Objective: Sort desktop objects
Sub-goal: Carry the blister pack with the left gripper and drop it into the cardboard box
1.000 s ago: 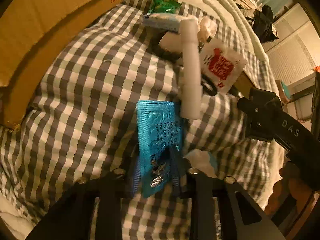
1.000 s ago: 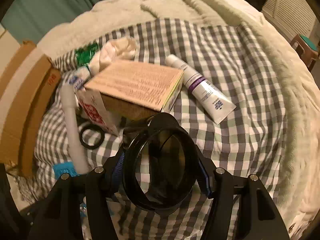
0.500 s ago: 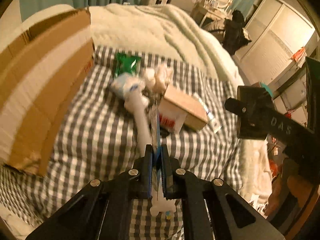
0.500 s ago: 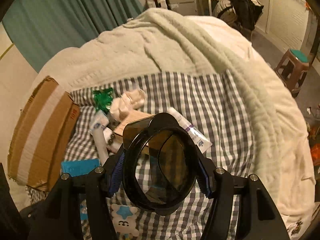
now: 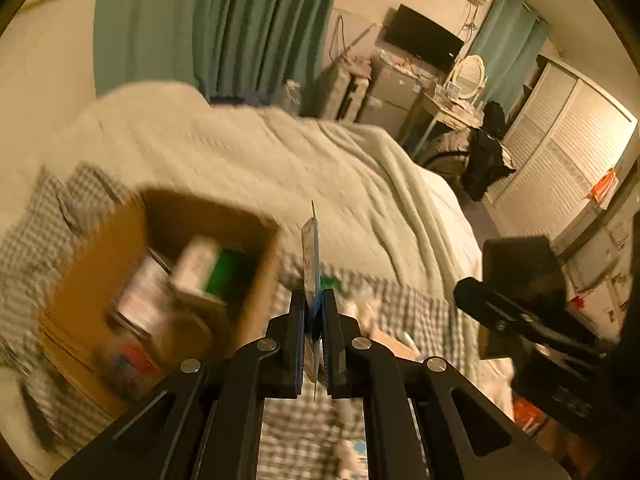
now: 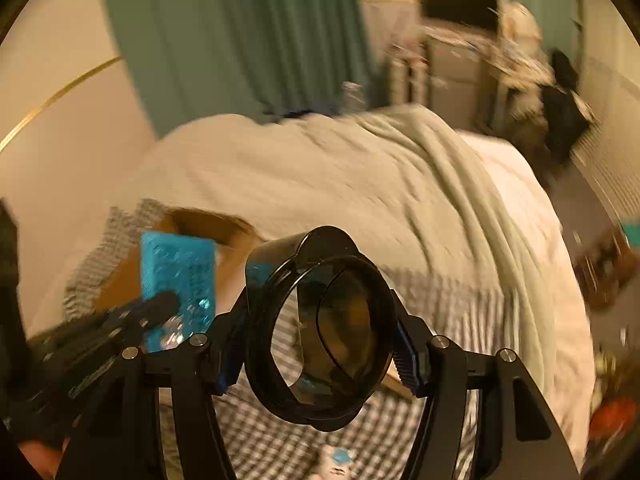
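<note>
My left gripper (image 5: 314,310) is shut on a blue blister pack (image 5: 311,256), seen edge-on and held upright in the air just right of an open cardboard box (image 5: 92,292). The box holds several blurred items. In the right wrist view the same blue blister pack (image 6: 178,276) shows flat-on in the left gripper (image 6: 160,304), in front of the box (image 6: 208,224). My right gripper (image 6: 320,344) is shut on a black ring-shaped lens hood (image 6: 320,340) and holds it above the checked cloth (image 6: 432,292).
The box sits on a grey-and-white checked cloth (image 5: 412,308) over a bed with a pale blanket (image 5: 320,168). More small items lie blurred on the cloth (image 5: 368,304). Green curtains (image 5: 216,20), a desk (image 5: 448,112) and white closet doors (image 5: 560,176) stand beyond.
Both grippers have lifted and tilted up from the cloth. The left gripper has carried the blister pack left to the cardboard box, whose open top now shows. The right still holds the hood.
</note>
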A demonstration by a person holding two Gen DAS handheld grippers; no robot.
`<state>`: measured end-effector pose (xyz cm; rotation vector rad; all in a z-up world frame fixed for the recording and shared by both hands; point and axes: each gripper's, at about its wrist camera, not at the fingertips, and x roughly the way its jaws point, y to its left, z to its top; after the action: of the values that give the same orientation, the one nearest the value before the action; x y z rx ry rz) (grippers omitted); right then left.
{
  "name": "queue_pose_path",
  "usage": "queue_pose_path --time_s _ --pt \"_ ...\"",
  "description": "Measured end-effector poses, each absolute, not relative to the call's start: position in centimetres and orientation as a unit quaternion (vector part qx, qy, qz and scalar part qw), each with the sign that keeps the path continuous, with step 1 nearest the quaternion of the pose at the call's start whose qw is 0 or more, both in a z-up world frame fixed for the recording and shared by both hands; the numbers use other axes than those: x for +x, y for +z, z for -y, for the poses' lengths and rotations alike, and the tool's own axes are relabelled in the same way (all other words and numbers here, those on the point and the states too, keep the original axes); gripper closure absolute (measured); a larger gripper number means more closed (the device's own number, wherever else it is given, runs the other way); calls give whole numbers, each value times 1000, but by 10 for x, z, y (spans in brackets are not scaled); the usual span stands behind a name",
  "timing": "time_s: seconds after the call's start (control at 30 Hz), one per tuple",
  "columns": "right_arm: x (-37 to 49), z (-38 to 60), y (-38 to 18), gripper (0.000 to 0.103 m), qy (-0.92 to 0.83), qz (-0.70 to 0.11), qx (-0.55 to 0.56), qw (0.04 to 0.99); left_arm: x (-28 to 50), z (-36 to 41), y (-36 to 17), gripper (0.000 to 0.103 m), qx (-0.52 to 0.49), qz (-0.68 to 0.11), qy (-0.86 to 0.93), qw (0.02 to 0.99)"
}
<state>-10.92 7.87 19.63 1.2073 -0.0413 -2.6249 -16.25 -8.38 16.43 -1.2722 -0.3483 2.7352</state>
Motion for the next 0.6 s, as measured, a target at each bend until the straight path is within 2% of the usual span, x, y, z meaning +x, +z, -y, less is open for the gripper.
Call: queue_pose_path --time_s 0.1,0.23,0.33,0.47,0.6 --pt "-123 -31 236 42 -898 -28 407 166 -165 121 183 97 -395 107 912 22" --pt "-135 30 253 42 -886 -78 408 207 -169 184 161 97 -421 165 892 -27" --pt "-133 70 243 42 -877 -107 408 231 -177 207 136 97 -451 158 877 -59" --pt "-155 97 214 42 -862 -60 438 247 -184 229 112 97 -483 180 854 -70" --pt "-167 113 195 42 -857 -68 448 245 -191 229 109 96 -480 171 857 -74"
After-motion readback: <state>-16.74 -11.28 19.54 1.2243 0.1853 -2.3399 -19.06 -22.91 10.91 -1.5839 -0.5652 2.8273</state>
